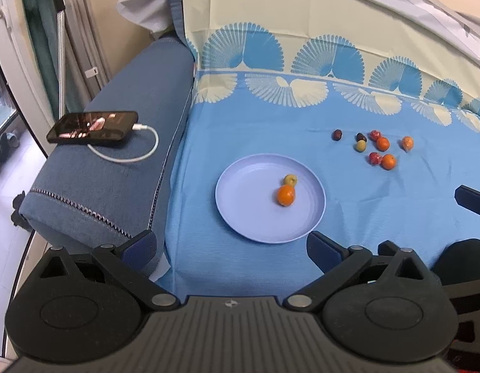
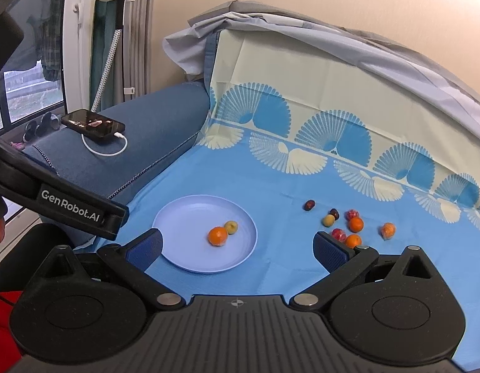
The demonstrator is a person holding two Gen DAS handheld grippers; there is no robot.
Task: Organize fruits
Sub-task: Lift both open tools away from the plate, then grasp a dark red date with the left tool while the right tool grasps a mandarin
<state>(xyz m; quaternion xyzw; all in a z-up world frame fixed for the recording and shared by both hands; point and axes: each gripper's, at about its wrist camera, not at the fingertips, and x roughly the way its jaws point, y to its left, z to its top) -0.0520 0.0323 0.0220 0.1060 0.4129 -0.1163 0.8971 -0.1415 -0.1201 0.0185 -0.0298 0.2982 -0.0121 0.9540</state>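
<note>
Two fruits on lavender plate (image 1: 240,211), both claws (image 1: 230,245) (image 2: 237,248) spread, empty

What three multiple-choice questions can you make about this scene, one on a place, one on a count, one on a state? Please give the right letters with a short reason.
1. Where does the phone lie?
A. on the plate
B. on the sofa armrest
C. on the blue cloth, among the fruits

2. How many fruits lie on the plate?
A. none
B. two
C. five

3. How do the jaws of the left gripper and the right gripper stand?
A. both open and empty
B. both shut on a fruit
C. left shut on the plate, right open

Answers:
1 B: the phone rests on the armrest with a white cable plugged in.
2 B: only an orange fruit and a small yellow-green fruit are on the plate; the loose fruits lie on the blue cloth.
3 A: in each wrist view the fingers stand wide apart with nothing between them.
</note>
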